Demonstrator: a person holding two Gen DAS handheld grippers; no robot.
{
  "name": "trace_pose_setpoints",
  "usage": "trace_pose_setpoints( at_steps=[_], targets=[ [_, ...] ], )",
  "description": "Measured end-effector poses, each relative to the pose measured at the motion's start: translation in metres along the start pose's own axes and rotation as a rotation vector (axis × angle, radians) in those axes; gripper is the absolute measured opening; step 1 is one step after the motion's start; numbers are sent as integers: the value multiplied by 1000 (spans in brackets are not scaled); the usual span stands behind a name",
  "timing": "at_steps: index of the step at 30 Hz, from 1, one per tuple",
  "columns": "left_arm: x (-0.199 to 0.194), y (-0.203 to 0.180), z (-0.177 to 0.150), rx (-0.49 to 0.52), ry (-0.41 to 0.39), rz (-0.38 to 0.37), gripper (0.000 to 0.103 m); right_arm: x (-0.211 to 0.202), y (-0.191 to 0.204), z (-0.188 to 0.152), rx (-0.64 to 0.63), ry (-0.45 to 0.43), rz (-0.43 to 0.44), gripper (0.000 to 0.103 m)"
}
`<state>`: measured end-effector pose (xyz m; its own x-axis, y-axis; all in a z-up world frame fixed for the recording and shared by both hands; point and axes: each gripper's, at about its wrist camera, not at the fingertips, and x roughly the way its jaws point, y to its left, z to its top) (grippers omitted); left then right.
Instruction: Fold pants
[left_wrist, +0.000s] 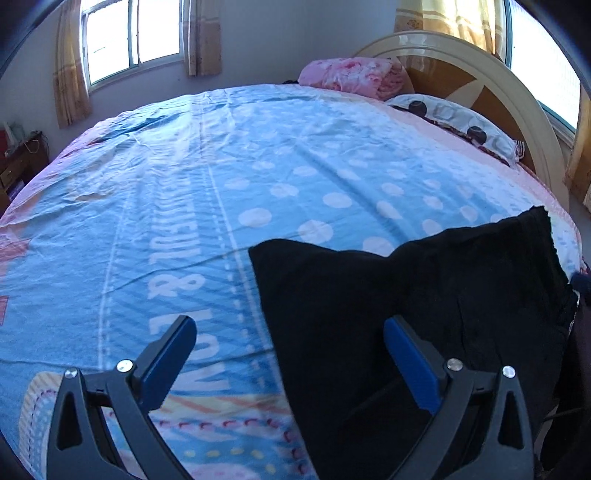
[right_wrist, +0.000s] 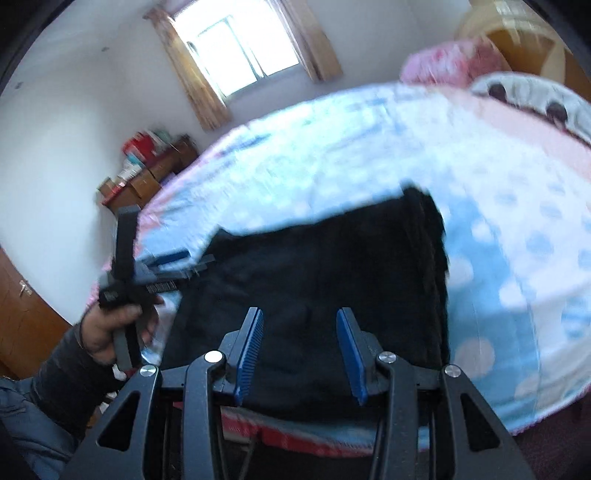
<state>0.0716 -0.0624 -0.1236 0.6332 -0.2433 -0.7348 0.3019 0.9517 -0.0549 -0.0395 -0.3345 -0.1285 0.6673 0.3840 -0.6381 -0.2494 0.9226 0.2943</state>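
Note:
Black pants (left_wrist: 424, 314) lie folded in a rough rectangle on the blue patterned bedsheet (left_wrist: 207, 206) near the bed's front edge. My left gripper (left_wrist: 290, 330) is open above the pants' left edge, with the left finger over the sheet and the right finger over the pants. In the right wrist view the pants (right_wrist: 314, 273) fill the middle. My right gripper (right_wrist: 300, 323) is open and empty above their near part. The left gripper (right_wrist: 173, 258) shows there at the pants' left edge, held by a hand.
A pink blanket (left_wrist: 351, 75) and a dotted pillow (left_wrist: 458, 122) lie by the headboard (left_wrist: 517, 107). A wooden nightstand (left_wrist: 18, 166) stands at the far left. The bed's near edge (right_wrist: 295, 439) lies just below the right gripper. Windows are behind.

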Motion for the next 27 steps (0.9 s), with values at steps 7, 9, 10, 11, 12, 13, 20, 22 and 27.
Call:
trace_pose_setpoints(
  at_steps=[7,9,10,11,12,13,20,22,27],
  targets=[
    [-1,0,-16,-37,20,-36,103,39,-19,19,75,15,-102,47],
    [6,2,-21,-48,37,-40,103,54,-32,16,127,62,-101,48],
    [8,4,-22,-64,39,-49,103,57,-36,14,139,67,-90,48],
    [10,6,-23,-82,37,-58,103,58,-40,13,145,61,-72,48],
    [10,6,-23,-86,33,-60,103,57,-42,12,152,57,-56,48],
    [10,5,-23,-82,34,-56,103,56,-44,12,158,57,-44,48],
    [-3,1,-25,-101,30,-74,103,23,-29,12,85,-8,-74,48],
    [-6,-4,-26,-95,29,-85,103,15,-27,10,52,-30,-103,49],
    [-5,-12,-30,-104,40,-108,103,6,-43,11,85,-39,-155,53]
  ],
)
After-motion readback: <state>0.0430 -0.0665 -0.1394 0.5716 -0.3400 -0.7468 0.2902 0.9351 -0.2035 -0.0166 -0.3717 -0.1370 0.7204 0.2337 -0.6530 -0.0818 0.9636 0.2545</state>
